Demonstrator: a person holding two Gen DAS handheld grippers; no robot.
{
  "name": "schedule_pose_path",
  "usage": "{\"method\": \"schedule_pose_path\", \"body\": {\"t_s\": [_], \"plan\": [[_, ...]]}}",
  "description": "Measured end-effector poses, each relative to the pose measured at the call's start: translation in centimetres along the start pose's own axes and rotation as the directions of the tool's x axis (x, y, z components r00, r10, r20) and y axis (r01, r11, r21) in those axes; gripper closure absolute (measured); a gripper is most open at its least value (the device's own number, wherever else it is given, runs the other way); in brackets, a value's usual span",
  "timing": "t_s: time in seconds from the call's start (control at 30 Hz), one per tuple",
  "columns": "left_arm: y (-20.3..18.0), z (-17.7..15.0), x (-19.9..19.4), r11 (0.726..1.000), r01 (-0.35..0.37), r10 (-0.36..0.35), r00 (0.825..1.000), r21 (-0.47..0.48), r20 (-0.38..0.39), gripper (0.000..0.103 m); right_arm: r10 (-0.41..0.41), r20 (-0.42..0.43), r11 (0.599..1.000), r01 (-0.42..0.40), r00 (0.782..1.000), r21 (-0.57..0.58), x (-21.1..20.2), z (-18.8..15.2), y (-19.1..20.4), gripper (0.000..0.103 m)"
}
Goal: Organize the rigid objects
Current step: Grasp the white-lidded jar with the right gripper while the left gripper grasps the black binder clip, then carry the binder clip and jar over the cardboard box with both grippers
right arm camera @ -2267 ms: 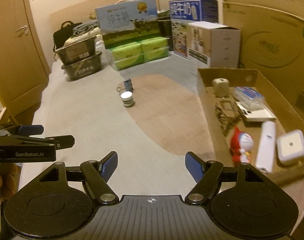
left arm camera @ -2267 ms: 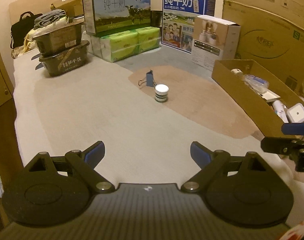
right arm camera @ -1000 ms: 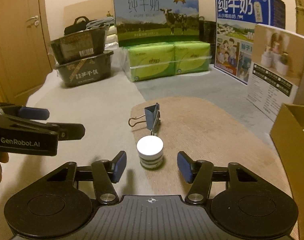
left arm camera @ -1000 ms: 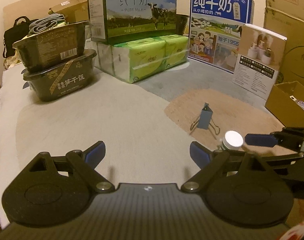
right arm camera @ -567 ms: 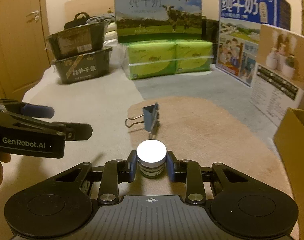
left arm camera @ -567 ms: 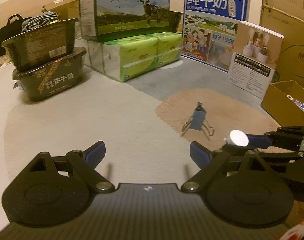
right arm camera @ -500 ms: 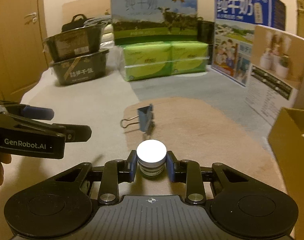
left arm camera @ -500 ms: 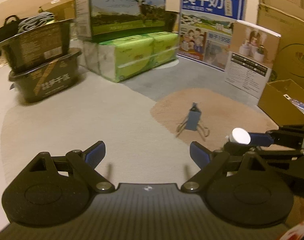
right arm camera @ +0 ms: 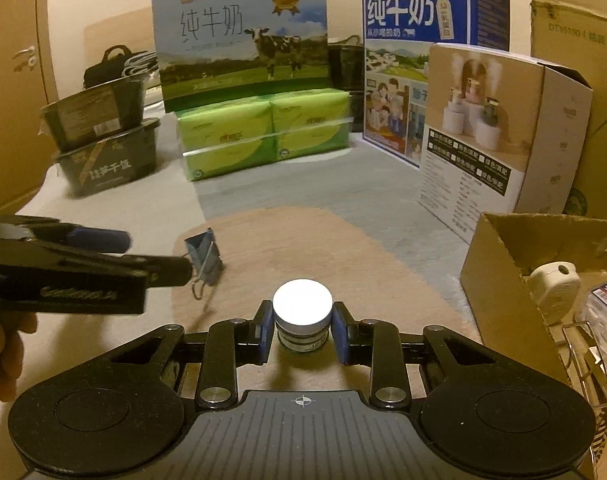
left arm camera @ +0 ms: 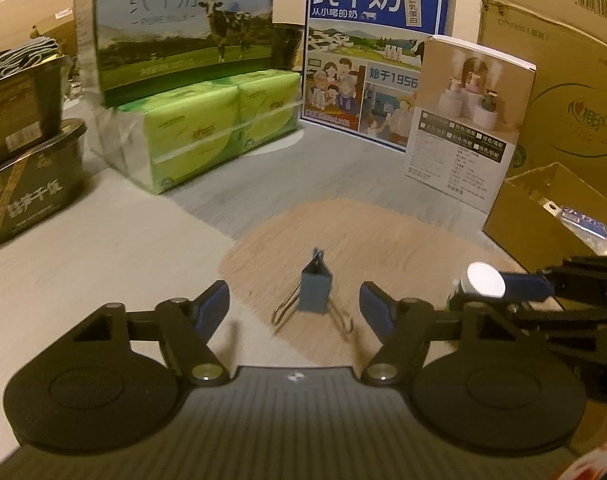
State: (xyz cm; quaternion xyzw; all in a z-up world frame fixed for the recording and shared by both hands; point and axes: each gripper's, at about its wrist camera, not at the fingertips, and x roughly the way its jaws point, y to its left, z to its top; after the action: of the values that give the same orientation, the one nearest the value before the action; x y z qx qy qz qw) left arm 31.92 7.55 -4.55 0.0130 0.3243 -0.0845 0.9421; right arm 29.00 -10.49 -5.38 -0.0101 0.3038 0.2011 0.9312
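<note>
A small round jar (right arm camera: 302,322) with a flat white lid and dark banded body is pinched between the blue pads of the right gripper (right arm camera: 302,332), above a tan mat (right arm camera: 303,248). A blue binder clip (left arm camera: 315,293) with wire handles stands between the closing, untouching jaws of the left gripper (left arm camera: 294,305).

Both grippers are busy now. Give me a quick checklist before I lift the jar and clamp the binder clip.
1. Right gripper shut on the small jar: ok.
2. Binder clip between the left gripper pads: ok.
3. Left jaws pressing on the clip: not ok, closing, gaps on both sides.
4. Clip standing upright: ok.
5. Cardboard box open to take the jar: ok.
6. Jar off the surface: cannot tell.
</note>
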Motion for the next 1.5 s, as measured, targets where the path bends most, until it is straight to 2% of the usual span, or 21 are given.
{"method": "schedule_pose_path", "body": {"t_s": [0.17,0.23,0.47,0.57,0.73,1.03,1.33,1.5], "plan": [[-0.4,0.5,1.1,1.000,0.001,-0.001,1.000,0.007,0.005,0.049,0.003,-0.002,1.000,-0.003,1.000,0.006,0.3,-0.1,-0.4,0.072],[-0.6,0.5,1.4,1.000,0.004,-0.004,1.000,0.013,0.003,0.058,0.003,-0.001,1.000,-0.003,1.000,0.007,0.3,-0.1,-0.4,0.072],[-0.9,0.6,2.0,1.000,0.005,-0.005,1.000,0.021,0.005,0.071,0.005,0.002,1.000,-0.005,1.000,0.009,0.4,0.1,-0.9,0.072],[-1.0,0.6,2.2,1.000,0.004,-0.004,1.000,0.028,-0.005,0.083,0.004,0.005,1.000,-0.004,1.000,0.012,0.3,0.1,-0.9,0.072],[-1.2,0.6,2.0,1.000,-0.001,0.001,1.000,0.031,-0.003,0.087,0.004,0.005,1.000,-0.004,1.000,0.015,0.1,0.1,-1.0,0.072],[-1.4,0.1,0.5,1.000,0.001,-0.001,1.000,0.001,-0.016,0.087,0.005,0.006,1.000,-0.005,1.000,0.024,-0.7,0.3,-1.0,0.072],[-2.5,-0.9,-3.5,0.999,0.010,-0.011,1.000,-0.040,-0.017,0.087,0.012,0.012,1.000,-0.012,1.000,0.028,-3.4,-0.1,-0.2,0.072],[-3.6,-1.8,-6.1,0.998,-0.012,0.010,0.999,-0.067,-0.034,0.087,0.007,0.002,0.999,-0.007,1.000,0.031,-5.7,-1.1,0.2,0.072]]}}
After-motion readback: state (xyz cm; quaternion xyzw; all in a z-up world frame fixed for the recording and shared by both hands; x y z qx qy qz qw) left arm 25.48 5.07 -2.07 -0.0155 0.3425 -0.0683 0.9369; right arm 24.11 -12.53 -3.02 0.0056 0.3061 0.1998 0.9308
